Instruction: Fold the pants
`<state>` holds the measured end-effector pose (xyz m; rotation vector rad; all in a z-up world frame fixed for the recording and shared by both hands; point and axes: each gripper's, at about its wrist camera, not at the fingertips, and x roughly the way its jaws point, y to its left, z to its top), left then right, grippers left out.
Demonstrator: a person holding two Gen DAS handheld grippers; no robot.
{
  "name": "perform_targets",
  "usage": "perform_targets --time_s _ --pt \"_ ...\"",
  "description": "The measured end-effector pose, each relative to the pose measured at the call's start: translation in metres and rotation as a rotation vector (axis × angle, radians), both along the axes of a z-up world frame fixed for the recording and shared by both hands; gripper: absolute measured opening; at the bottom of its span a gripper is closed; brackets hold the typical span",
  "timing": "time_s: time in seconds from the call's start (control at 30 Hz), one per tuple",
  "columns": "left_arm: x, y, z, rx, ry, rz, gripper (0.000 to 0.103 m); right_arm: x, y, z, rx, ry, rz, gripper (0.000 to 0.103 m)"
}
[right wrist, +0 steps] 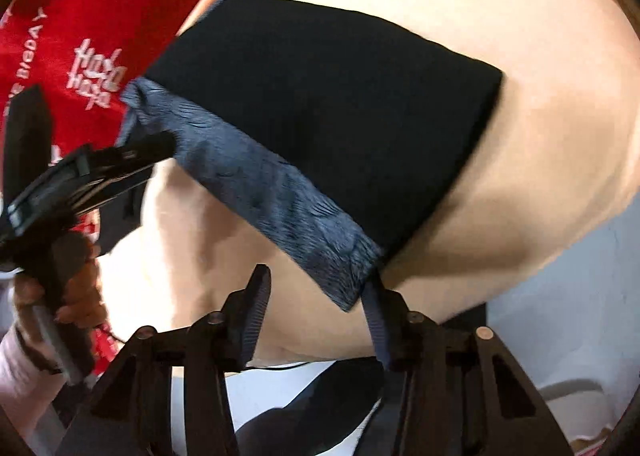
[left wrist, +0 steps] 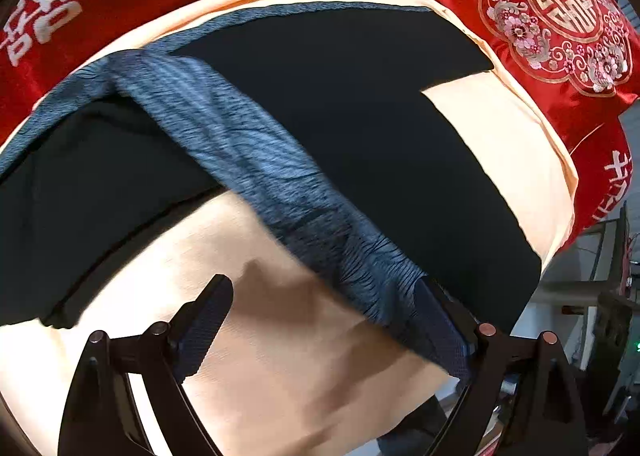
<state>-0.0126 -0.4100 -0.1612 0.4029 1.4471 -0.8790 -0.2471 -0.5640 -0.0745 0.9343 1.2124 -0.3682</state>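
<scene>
Your pants (left wrist: pixel 360 128) already lie doubled on the peach sheet (left wrist: pixel 280 356); both jaws gape, gripping nothing, at the grey waistband (right wrist: pixel 272 192). Another fold remains.

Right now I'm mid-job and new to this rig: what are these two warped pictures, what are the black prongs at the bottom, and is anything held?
Each picture comes from a fisheye camera mounted on a hand-held gripper, looking forward along its two fingers; the prongs are those fingers. No robot arm is involved: a person carries one gripper in each hand.

The left wrist view shows the left gripper, jaws wide. The right wrist view shows the right gripper, also open; nothing is clamped in either.

Dark pants with a blue-grey waistband lie on a peach sheet, with red cushions behind. Each gripper sits at one end of the waistband, one finger touching or nearly touching it. In the right view you also see the person's other hand.
</scene>
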Motion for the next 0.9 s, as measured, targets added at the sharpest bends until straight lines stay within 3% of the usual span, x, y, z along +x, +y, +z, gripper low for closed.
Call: perform_targets --time_s 0.03,0.1,0.13,0.2,0.23,0.27,0.33,0.47,0.57,0.67,0.7,0.77,0.83,0.9 --pt "0.000 -0.003 -0.003 0.002 0.011 0.008 0.091 0.001 -0.002 -0.004 0.030 -0.009 0.012 0.047" --pt "0.000 -0.004 -0.009 0.021 0.051 0.031 0.074 0.001 -0.004 -0.013 0.072 0.008 0.038 0.047" --pt "0.000 -0.006 -0.015 0.040 0.091 0.043 0.063 0.003 -0.006 -0.018 0.088 0.026 0.051 0.040" --pt "0.001 -0.008 -0.015 0.041 0.090 0.052 0.056 0.006 -0.010 -0.022 0.107 0.073 0.066 0.013" --pt "0.002 -0.010 -0.013 0.020 0.110 0.048 0.022 0.008 -0.016 -0.019 0.126 0.092 0.082 0.003" --pt "0.003 -0.013 -0.015 0.018 0.150 0.050 0.013 0.011 -0.021 -0.015 0.142 0.094 0.093 0.003" --pt "0.010 -0.018 -0.008 0.017 0.181 0.088 0.013 0.021 -0.032 0.004 0.153 0.062 0.137 0.003" --pt "0.028 -0.037 0.025 -0.030 0.141 0.112 0.013 0.060 -0.070 0.058 0.090 -0.023 0.238 0.003" --pt "0.051 -0.058 0.055 -0.076 0.077 0.134 0.013 0.097 -0.117 0.096 0.014 -0.072 0.279 0.003" --pt "0.076 -0.072 0.085 -0.105 -0.044 0.157 0.016 0.138 -0.172 0.125 -0.052 -0.125 0.303 0.003" --pt "0.083 -0.073 0.091 -0.106 -0.067 0.163 0.024 0.152 -0.184 0.128 -0.067 -0.130 0.310 0.003" --pt "0.095 -0.075 0.101 -0.068 -0.189 0.202 0.088 0.185 -0.211 0.133 -0.089 -0.139 0.331 0.003" --pt "0.102 -0.078 0.102 -0.049 -0.268 0.230 0.091 0.217 -0.236 0.130 -0.119 -0.119 0.351 0.003" --pt "0.113 -0.077 0.087 0.021 -0.260 0.249 0.091 0.245 -0.253 0.118 -0.165 -0.079 0.384 0.004"
